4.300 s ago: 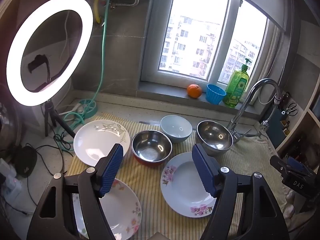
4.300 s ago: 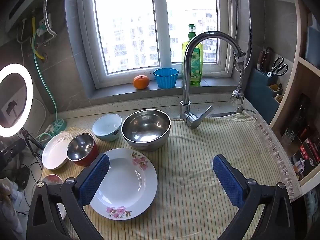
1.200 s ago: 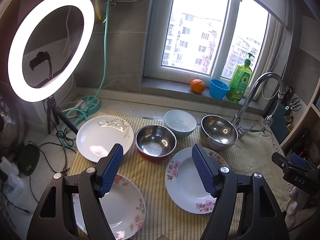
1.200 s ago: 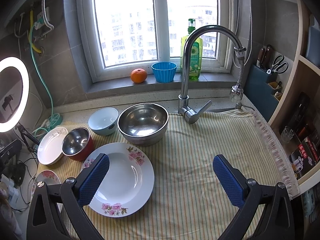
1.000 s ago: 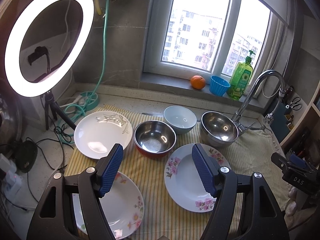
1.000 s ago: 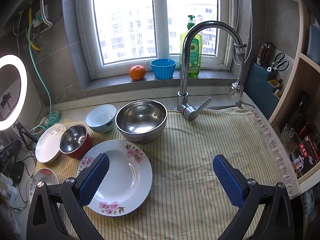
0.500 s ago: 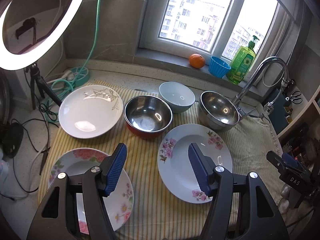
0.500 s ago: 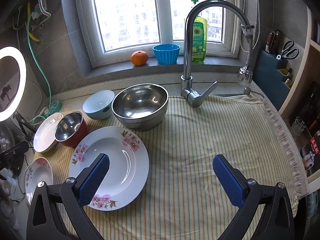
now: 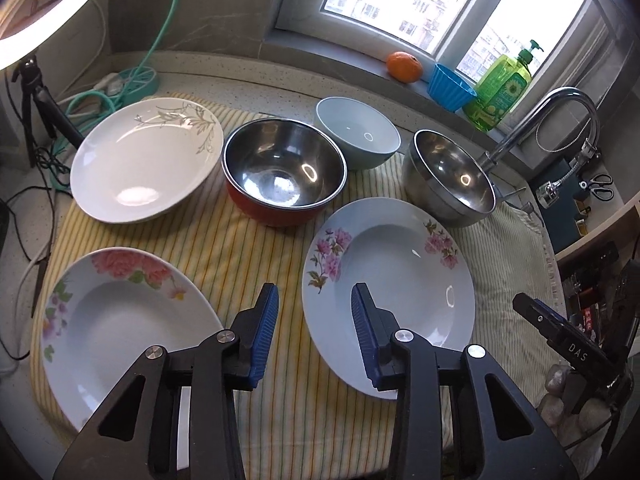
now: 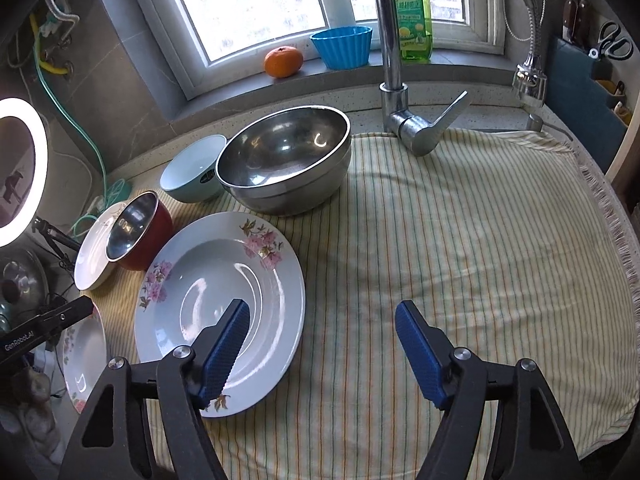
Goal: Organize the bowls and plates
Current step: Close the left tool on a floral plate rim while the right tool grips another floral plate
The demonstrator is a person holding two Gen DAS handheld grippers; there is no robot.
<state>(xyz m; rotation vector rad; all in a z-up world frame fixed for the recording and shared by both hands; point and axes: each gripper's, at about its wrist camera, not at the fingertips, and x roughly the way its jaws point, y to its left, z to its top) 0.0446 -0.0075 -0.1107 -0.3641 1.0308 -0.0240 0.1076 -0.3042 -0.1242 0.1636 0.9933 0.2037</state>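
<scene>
On the striped cloth (image 9: pixel 248 248) lie a pink-flowered deep plate (image 9: pixel 388 276), a second flowered plate (image 9: pixel 120 320) at the near left, and a white plate with a grey sprig (image 9: pixel 140 164). Behind them stand a red-sided steel bowl (image 9: pixel 284 176), a pale blue bowl (image 9: pixel 356 136) and a large steel bowl (image 9: pixel 452 176). My left gripper (image 9: pixel 314 334) is open and empty, low between the two flowered plates. My right gripper (image 10: pixel 322 346) is open and empty, its left finger over the right part of the pink-flowered plate (image 10: pixel 220 300). The large steel bowl (image 10: pixel 284 160) lies beyond it.
A tap (image 10: pixel 400 92) stands at the cloth's back edge. An orange (image 10: pixel 283 62), a blue cup (image 10: pixel 342 46) and a green soap bottle (image 10: pixel 410 12) sit on the window sill. A ring light (image 10: pixel 16 168) and cables (image 9: pixel 40 152) are at the left. A shelf with knives and scissors (image 10: pixel 600 52) is at the right.
Both grippers have come down and forward toward the cloth, and their jaws have narrowed. The left one now sits between the flowered plates; the right one's left finger is now over the pink-flowered plate.
</scene>
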